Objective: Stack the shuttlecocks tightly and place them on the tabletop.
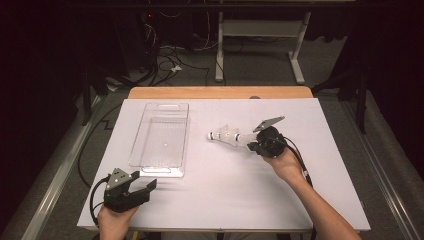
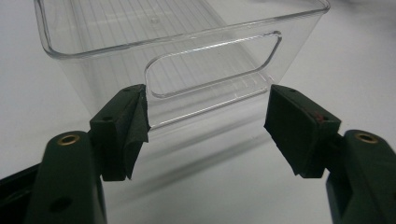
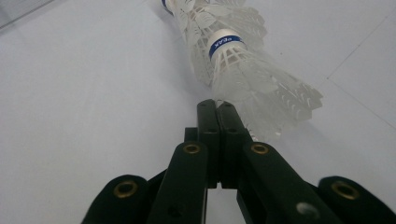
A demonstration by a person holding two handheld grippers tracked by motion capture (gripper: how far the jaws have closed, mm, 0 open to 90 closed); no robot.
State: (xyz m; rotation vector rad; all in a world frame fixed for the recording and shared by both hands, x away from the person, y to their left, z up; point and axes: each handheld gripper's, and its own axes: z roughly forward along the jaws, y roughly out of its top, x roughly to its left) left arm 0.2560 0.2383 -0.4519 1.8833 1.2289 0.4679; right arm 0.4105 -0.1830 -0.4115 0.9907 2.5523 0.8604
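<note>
White shuttlecocks (image 3: 243,60) pinched – right gripper (image 3: 217,109), level | left gripper (image 2: 205,126) resting low – jaws apart

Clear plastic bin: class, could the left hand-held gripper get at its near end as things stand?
Probably yes: the left hand-held gripper is open, facing the clear plastic bin with only bare table between them.

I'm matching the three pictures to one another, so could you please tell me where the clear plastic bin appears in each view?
High view: the clear plastic bin lies left of centre on the white table.
Left gripper view: the bin's handle-slot end wall stands just beyond the open left gripper.
Right gripper view: I cannot make it out with certainty.
Shared landmark: the white table.
</note>
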